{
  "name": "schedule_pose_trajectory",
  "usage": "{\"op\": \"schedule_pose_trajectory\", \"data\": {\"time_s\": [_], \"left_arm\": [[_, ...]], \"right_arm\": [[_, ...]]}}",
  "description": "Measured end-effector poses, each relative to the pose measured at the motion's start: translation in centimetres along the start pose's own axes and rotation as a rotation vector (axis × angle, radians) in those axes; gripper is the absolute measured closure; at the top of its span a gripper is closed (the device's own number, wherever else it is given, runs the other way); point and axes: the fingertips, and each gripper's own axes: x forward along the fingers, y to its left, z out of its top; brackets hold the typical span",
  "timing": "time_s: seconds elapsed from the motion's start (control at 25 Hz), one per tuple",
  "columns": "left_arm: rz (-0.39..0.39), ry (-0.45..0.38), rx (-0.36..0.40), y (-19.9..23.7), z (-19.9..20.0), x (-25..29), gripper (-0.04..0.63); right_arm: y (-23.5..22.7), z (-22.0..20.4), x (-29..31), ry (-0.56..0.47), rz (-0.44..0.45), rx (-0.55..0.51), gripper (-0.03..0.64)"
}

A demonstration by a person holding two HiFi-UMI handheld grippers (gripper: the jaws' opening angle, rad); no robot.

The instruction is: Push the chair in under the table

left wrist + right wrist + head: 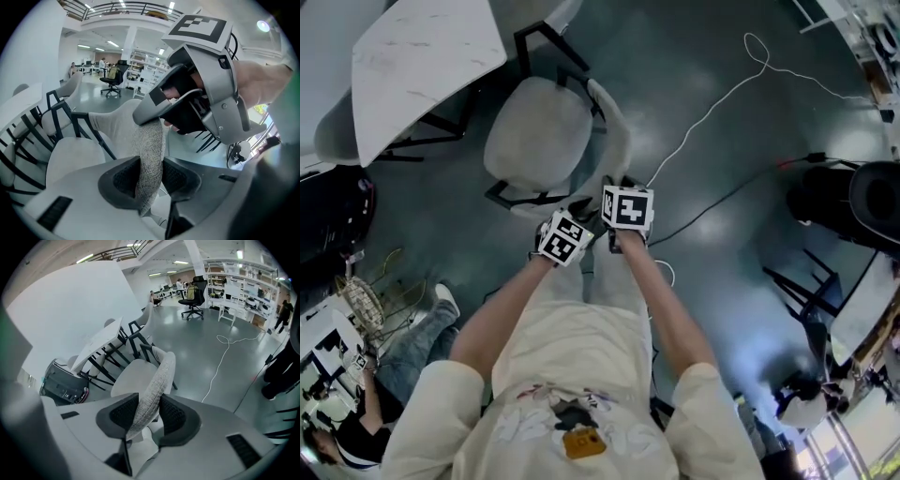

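left gripper [149, 180] | fingers [121, 180] clamp chair backrest [150, 140] | right gripper [147, 414] | same hold

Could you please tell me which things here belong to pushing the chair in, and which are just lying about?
Part of the job: chair, gripped at its backrest by the left gripper and right gripper; table.

Lying about: white cable on the floor; wire basket; office chair.

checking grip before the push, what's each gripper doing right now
Left gripper: closed on the chair backrest.
Right gripper: closed on the chair backrest as well.
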Motion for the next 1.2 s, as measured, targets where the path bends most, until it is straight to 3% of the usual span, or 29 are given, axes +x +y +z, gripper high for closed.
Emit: {"op": "schedule_pose_trajectory", "data": {"time_s": [0.64, 1.2], "left_arm": [[0.047, -0.01, -0.028, 8.7, -6.2, -7.4, 0.472], [-0.002, 0.03, 0.072, 12.2, -12.6, -13.3, 0.472]], "right_arm": [[12.5, -0.9, 4.6, 0.055, 0.079, -0.043, 0.476], [20.5, -5.1, 5.8, 0.157, 0.165, -0.035, 0.454]]}}
